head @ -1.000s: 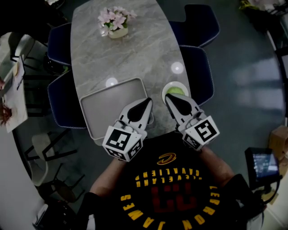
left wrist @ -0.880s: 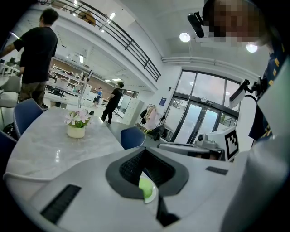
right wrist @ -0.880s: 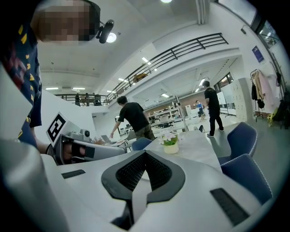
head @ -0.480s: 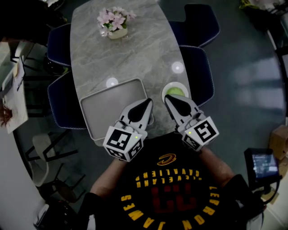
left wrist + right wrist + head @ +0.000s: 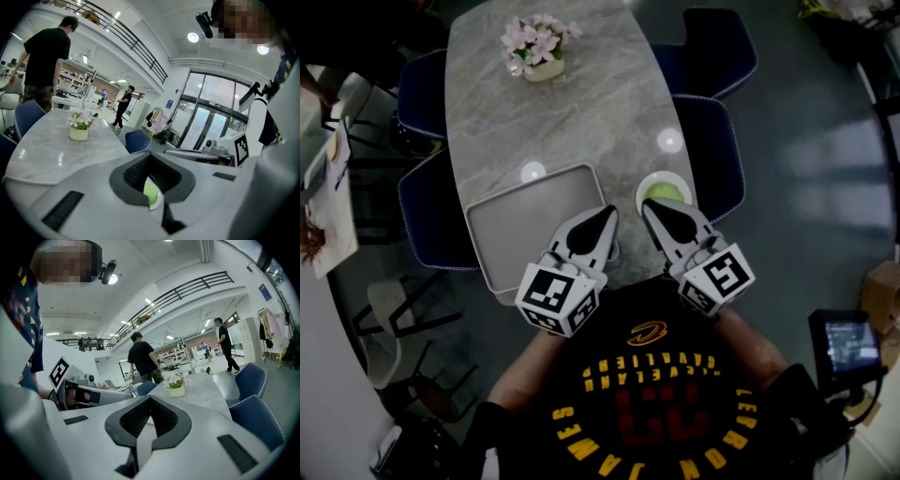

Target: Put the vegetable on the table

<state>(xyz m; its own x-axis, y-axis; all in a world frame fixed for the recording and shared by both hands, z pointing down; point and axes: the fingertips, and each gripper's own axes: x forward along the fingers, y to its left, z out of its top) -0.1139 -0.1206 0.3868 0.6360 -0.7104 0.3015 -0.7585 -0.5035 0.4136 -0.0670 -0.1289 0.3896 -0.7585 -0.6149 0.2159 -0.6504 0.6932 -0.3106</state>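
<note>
A green vegetable (image 5: 665,192) lies in a small white dish (image 5: 646,187) near the front right of the grey marble table (image 5: 581,112). My right gripper (image 5: 648,203) hovers just left of the dish with its jaws shut and nothing in them. My left gripper (image 5: 610,210) is beside it, also shut and empty, over the front right corner of a grey tray (image 5: 520,220). In the left gripper view the vegetable (image 5: 151,194) in its dish shows through the notch behind the closed jaws. In the right gripper view the closed jaws (image 5: 150,400) point along the table.
A pot of pink flowers (image 5: 540,47) stands at the table's far end. Blue chairs (image 5: 712,155) line both long sides. A person in black (image 5: 142,361) stands beyond the table. A small screen on a stand (image 5: 848,342) is at the lower right.
</note>
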